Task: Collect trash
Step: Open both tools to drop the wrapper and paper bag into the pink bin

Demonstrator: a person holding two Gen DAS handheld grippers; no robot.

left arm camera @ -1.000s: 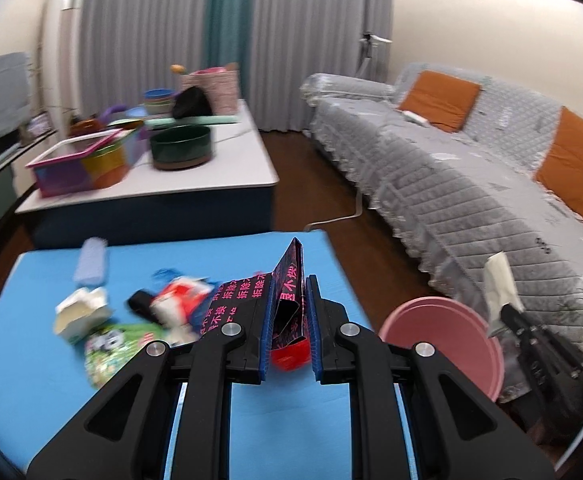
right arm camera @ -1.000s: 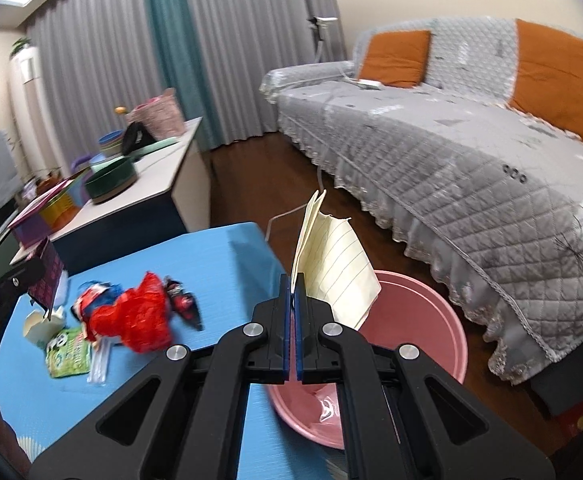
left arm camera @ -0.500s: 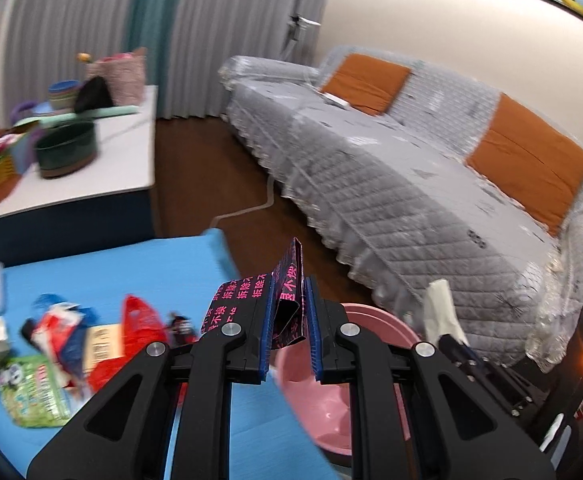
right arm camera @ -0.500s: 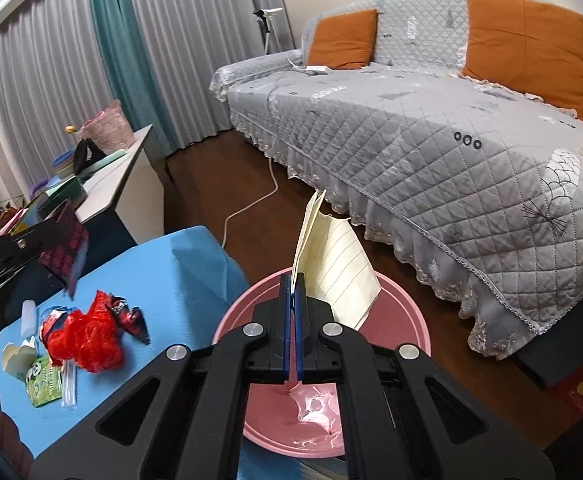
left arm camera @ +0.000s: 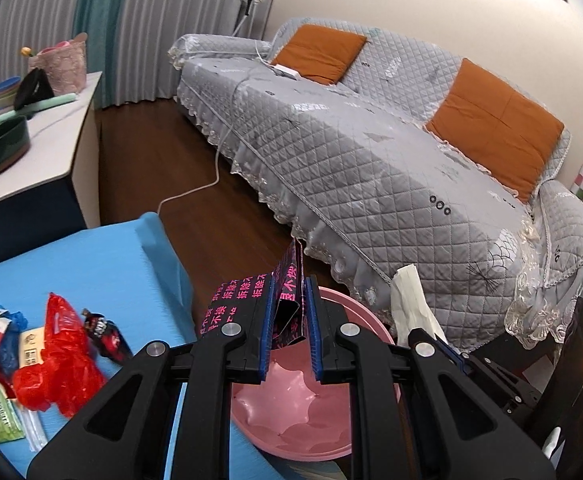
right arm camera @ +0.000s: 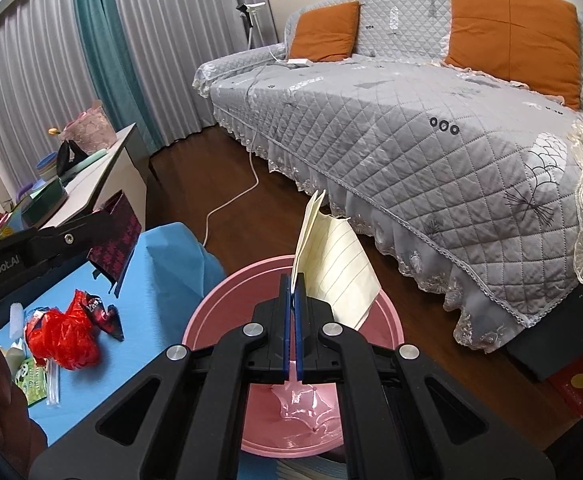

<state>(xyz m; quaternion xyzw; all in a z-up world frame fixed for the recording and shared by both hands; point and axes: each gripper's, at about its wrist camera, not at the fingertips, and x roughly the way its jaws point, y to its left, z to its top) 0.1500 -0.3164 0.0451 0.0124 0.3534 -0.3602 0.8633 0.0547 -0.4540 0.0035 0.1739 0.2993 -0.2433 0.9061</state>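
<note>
Right wrist: both tongs pinch scraps over pink basin [right arm camera: 387, 312], blue table [right arm camera: 159, 280] beside.

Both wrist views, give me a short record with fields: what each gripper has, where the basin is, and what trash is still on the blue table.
left gripper: shut on a black wrapper with pink print, at the near rim of the basin
right gripper: shut on a sheet of lined yellow paper, over the basin
pink basin: on the floor beside the blue table, no trash visible inside
left on table: red plastic bag, dark snack wrapper, green packet
</note>
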